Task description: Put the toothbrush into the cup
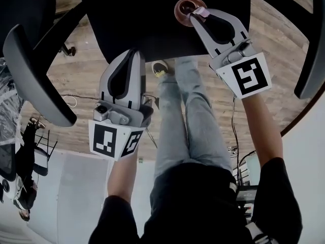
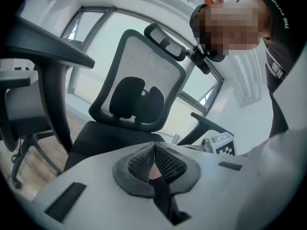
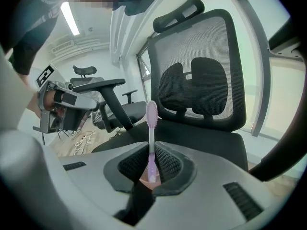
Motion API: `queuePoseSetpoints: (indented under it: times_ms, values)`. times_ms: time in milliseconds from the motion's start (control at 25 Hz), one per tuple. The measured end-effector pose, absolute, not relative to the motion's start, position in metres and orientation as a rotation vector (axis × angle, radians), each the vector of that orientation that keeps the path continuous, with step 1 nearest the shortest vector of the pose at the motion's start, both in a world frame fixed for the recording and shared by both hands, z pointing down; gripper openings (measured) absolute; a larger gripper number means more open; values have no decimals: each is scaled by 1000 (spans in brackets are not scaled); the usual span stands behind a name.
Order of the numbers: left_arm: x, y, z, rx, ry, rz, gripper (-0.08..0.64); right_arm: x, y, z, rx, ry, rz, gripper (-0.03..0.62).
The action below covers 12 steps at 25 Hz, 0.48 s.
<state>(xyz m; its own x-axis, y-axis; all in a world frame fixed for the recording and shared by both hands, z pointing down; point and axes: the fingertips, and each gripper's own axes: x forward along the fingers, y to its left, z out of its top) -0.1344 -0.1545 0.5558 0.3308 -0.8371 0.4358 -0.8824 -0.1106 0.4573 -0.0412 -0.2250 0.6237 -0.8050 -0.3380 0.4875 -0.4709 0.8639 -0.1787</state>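
Observation:
A pinkish-brown cup stands on the black chair seat at the top of the head view. My right gripper reaches to the cup's rim, shut on a lilac toothbrush. In the right gripper view the brush stands upright between the pads, bristle head on top; in the head view only a small lilac bit shows beside the cup. My left gripper hangs lower left at the seat's front edge, shut with nothing in it; its pads touch.
The chair's mesh backrest and an armrest rise ahead. A second chair's armrest lies at the left, another at the right. The person's jeans-clad legs stand on the wooden floor, and cables run beside them.

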Motion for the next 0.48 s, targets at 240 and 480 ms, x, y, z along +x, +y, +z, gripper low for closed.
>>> queuePoseSetpoints:
  times_ms: [240,480]
  values:
    - [-123,-155,571,1953,-1477,97,23,-38,-221,635,611,-2573,411,49]
    - [-112,-167,576,1985,-1459,99,22,-38,-230,639,655,-2581,435,49]
